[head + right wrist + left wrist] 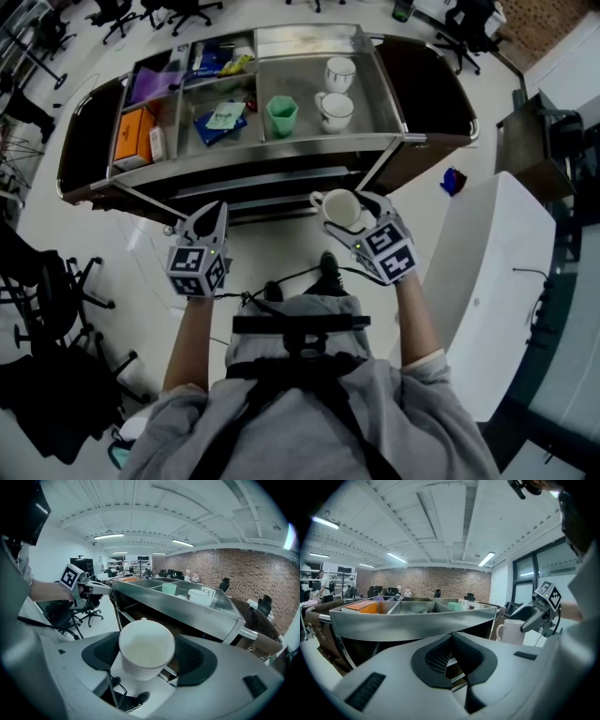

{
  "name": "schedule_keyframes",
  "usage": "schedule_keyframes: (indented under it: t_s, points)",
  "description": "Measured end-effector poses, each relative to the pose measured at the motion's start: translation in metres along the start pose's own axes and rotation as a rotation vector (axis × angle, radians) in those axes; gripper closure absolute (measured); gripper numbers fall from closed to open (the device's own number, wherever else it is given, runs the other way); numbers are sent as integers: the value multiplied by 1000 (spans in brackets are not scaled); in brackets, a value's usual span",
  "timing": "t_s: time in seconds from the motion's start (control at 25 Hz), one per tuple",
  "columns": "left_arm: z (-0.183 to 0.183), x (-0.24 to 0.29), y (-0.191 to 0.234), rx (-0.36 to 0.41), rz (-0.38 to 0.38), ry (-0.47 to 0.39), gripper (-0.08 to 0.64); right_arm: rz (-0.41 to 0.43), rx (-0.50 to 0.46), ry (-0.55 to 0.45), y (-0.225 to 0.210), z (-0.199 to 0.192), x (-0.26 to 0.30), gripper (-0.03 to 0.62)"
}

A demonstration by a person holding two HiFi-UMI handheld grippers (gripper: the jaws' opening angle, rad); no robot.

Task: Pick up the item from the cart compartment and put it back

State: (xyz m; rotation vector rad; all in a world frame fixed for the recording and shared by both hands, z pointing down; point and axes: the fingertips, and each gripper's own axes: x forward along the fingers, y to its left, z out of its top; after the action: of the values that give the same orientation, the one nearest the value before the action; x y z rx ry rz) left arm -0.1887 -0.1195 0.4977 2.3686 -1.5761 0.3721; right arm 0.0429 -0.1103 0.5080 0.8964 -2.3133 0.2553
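Observation:
A white mug (339,208) sits between the jaws of my right gripper (347,212), which is shut on it, held upright in the air just in front of the steel cart (281,150). In the right gripper view the mug (146,648) fills the gap between the pads, its mouth facing up and empty. My left gripper (212,214) hovers to the left at the same height, shut with nothing in it (452,658). The cart's right compartment holds two white cups (335,111) and a green cup (281,114).
Other cart compartments hold a blue packet (220,122), an orange box (134,136) and a purple item (155,82). A white desk (487,281) stands close on the right. Black office chairs (56,291) crowd the left. A blue object (453,180) lies on the floor.

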Motion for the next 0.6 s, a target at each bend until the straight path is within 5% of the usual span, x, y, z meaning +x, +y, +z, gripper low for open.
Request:
schedule_keyframes:
  t_s: [0.6]
  points:
    - [45,20,-4,1,-55,-45,557,31,-19,-18,-20,44,-11,213]
